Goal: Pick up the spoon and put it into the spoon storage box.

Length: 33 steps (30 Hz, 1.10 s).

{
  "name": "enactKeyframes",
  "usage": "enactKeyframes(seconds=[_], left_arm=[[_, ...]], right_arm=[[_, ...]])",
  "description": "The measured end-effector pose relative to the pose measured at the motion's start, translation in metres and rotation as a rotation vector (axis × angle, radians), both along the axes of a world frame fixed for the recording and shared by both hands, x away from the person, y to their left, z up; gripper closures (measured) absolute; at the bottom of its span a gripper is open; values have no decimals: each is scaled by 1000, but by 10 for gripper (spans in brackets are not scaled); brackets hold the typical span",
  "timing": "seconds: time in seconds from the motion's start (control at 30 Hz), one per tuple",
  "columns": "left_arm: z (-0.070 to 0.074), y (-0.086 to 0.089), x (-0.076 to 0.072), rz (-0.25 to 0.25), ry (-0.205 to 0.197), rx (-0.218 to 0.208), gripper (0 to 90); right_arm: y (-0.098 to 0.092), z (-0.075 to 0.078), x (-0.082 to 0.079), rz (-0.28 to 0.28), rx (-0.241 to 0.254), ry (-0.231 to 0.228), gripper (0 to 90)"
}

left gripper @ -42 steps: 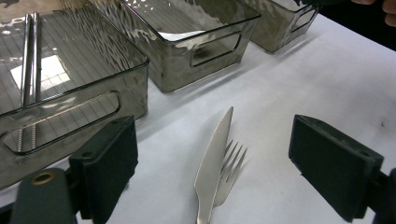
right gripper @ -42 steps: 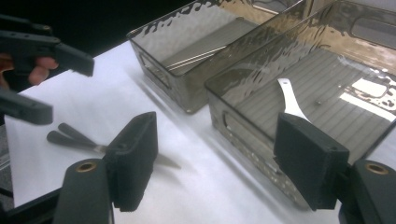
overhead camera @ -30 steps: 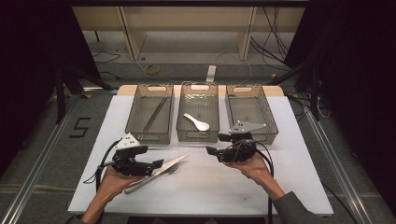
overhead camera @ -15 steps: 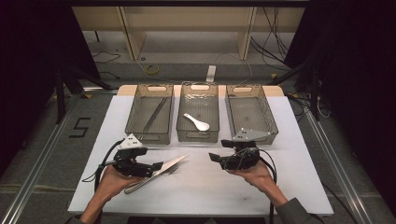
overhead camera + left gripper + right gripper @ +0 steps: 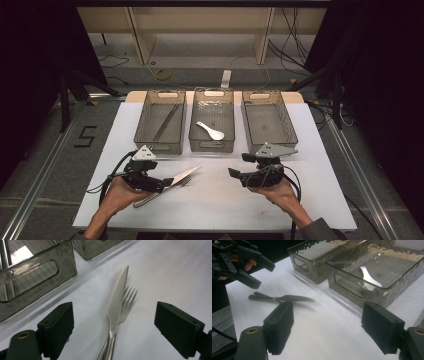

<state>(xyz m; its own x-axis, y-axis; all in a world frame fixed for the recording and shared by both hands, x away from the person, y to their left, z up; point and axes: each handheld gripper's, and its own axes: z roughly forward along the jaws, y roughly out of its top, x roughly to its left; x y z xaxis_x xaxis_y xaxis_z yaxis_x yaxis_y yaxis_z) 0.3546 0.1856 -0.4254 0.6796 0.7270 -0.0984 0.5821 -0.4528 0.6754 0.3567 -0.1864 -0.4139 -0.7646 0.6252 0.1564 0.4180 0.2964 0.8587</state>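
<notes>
Sorting partly done: spoon sits in middle bin. Knife and fork remain on table. Left gripper and right gripper both gape wide, empty.

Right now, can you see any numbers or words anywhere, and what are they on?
"5": a big black number on the grey floor left of the white table.
The three clear bins, the knife and the fork bear no readable text.

White table — three bins, knife, fork.
</notes>
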Motion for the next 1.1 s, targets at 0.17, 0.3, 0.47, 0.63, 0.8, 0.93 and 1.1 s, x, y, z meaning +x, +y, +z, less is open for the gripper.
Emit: enactKeyframes(seconds=[0.17,0.3,0.47,0.63,0.8,0.93,1.1], left_arm=[[0,0,1,-5,21,30,154],[-1,-1,1,-7,32,58,154],[1,0,1,-8,44,87,158],[0,0,2,-28,81,135,159],[-4,-3,2,-49,127,182,164],[-7,-6,1,-67,149,223,174],[-12,-8,1,-78,178,259,201]], right_arm=[[-6,-1,-3,-11,9,0,267],[-10,-3,-6,-17,14,0,265],[-14,-5,-9,-22,13,1,258],[-18,-6,-12,-28,11,2,254],[-21,-7,-16,-34,12,7,251],[-22,-9,-18,-34,6,10,245],[-23,-10,-21,-33,1,15,242]])
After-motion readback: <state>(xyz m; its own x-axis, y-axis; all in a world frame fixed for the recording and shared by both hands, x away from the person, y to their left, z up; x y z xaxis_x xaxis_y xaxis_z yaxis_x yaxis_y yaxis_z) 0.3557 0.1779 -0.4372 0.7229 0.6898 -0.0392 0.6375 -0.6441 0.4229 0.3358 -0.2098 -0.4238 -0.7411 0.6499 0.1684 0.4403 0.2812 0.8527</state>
